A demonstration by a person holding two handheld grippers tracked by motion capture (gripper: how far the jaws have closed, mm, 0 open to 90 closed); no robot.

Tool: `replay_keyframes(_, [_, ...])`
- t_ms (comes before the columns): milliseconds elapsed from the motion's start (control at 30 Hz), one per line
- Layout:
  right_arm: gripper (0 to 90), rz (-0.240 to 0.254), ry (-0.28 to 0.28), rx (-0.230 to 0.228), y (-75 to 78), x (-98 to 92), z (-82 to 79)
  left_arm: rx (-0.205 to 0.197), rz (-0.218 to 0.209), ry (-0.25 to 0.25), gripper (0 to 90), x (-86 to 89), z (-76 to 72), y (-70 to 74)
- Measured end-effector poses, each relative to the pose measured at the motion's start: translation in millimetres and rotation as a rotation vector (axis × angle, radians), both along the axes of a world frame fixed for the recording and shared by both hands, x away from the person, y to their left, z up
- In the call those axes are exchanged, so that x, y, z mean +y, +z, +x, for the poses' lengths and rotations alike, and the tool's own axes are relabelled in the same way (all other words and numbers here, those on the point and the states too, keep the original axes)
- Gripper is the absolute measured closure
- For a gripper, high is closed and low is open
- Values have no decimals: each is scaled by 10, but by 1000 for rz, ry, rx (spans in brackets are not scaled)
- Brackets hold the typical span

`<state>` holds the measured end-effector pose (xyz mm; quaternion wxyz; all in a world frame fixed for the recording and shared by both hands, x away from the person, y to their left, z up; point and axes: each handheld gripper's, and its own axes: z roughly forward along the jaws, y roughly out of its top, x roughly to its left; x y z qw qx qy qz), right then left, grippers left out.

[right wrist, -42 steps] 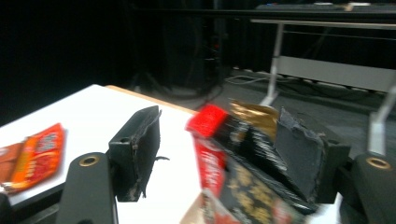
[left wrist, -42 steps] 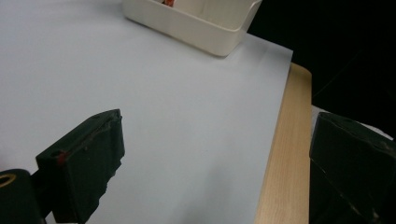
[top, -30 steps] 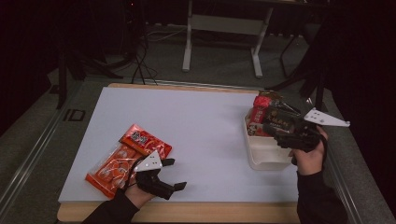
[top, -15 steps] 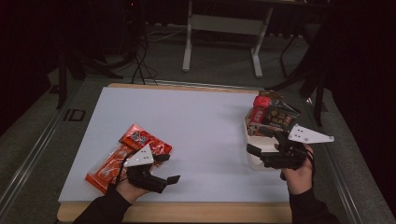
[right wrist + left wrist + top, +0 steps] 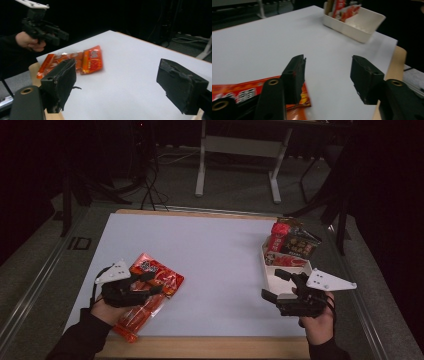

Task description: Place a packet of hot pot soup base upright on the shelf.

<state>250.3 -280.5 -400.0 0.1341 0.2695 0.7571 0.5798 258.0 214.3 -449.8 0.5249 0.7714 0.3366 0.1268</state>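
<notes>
- We take the red-orange snack packets (image 5: 145, 295) for the likely thing to move: they lie flat on the white table sheet (image 5: 210, 255) at its near left, one partly over the other
- They look to us like thin film pouches, light and limp, glossy enough to slip between hard jaws and apt to sag or fold if lifted by a corner
- We would pinch an edge seam or a short end rather than the flat face, where crushing the contents seems a risk
- Our left gripper (image 5: 150, 287) hovers over the packets with its jaws wide apart and nothing between them; in the left gripper view one jaw sits above the packet's printed corner (image 5: 262, 93)
- Our right gripper (image 5: 272, 285) is near the right edge, jaws spread wide and empty
- Just beyond it stands the white bin (image 5: 287, 272), with other packets (image 5: 292, 242) upright at its far end and its near part bare
</notes>
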Motion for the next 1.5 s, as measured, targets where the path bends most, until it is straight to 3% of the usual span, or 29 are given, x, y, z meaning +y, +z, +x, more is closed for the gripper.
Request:
replay_keyframes(200, [160, 0, 12, 4, -44, 23, -55, 11, 32, 95, 665, 284, 30, -60])
replay_keyframes(267, [161, 3, 16, 6, -50, 22, -57, 18, 38, 102, 738, 347, 46, -86])
replay_keyframes(300, [160, 5, 16, 7, -58, 19, -62, 26, 60, 141, 738, 437, 70, -134])
replay_keyframes(333, [160, 6, 18, 14, -74, 19, -74, 35, 64, 152, 798, 484, 87, -162])
replay_keyframes(467, [160, 0, 27, 19, -105, 32, -99, 75, 116, 197, 888, 613, 158, -308])
replay_keyframes(633, [160, -3, 34, 26, -134, 47, -92, 115, 205, 244, 897, 698, 252, -509])
replay_keyframes(767, [160, -12, 40, 30, -160, 60, -80, 155, 280, 242, 897, 720, 346, -657])
replay_keyframes(833, [161, -10, 45, 35, -169, 66, -80, 162, 344, 254, 898, 700, 382, -715])
replay_keyframes(1033, [160, -14, 47, 29, -163, 70, -81, 184, 370, 271, 898, 695, 449, -805])
replay_keyframes(1067, [160, -14, 47, 27, -161, 70, -78, 185, 411, 282, 898, 678, 464, -837])
replay_keyframes(1200, [160, -13, 51, 30, -163, 75, -78, 202, 403, 291, 898, 670, 473, -844])
replay_keyframes(1333, [160, -12, 56, 31, -162, 85, -78, 206, 398, 262, 899, 607, 465, -838])
replay_keyframes(1500, [160, -13, 56, 33, -163, 88, -75, 183, 430, 218, 898, 479, 454, -830])
